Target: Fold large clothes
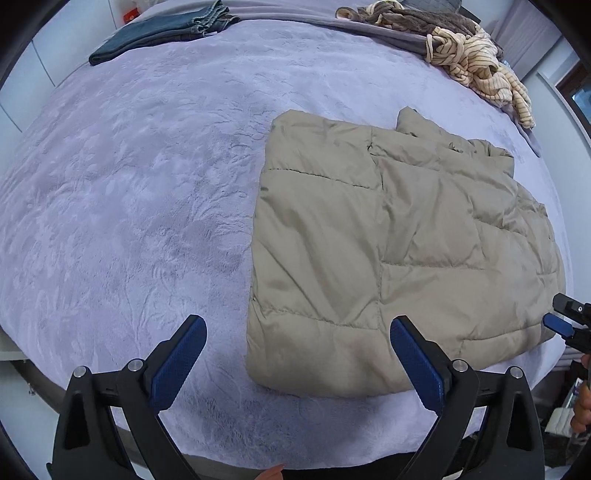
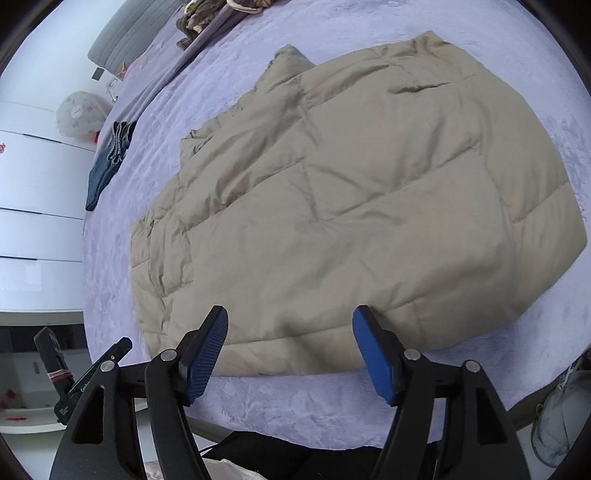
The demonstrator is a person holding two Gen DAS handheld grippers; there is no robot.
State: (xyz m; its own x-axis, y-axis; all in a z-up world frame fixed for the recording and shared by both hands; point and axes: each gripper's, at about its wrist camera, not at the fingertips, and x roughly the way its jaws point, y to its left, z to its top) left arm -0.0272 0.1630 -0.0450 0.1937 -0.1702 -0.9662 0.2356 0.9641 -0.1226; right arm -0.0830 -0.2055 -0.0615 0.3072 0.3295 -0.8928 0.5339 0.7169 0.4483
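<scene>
- Left gripper: jaws spread wide, nothing between the blue pads; hangs over the near left corner of the jacket, clear of the fabric.
- Right gripper: jaws also spread, empty, over the jacket's near hem, not touching it.
- Jacket: beige quilted puffer, folded into a rough rectangle, lying flat on the lilac plush bedspread close to the near edge. Stitched panels, light creases, collar end bunched at the far side.
- Left wrist view only: tip of the right gripper at the jacket's near right corner; a striped cream garment heaped with a brown one well beyond the jacket; folded jeans far off to its left.
- Right wrist view only: slit pocket on the jacket's top face; white drawers past the bed, left of the jacket; grey headboard beyond it; jeans seen edge-on.
</scene>
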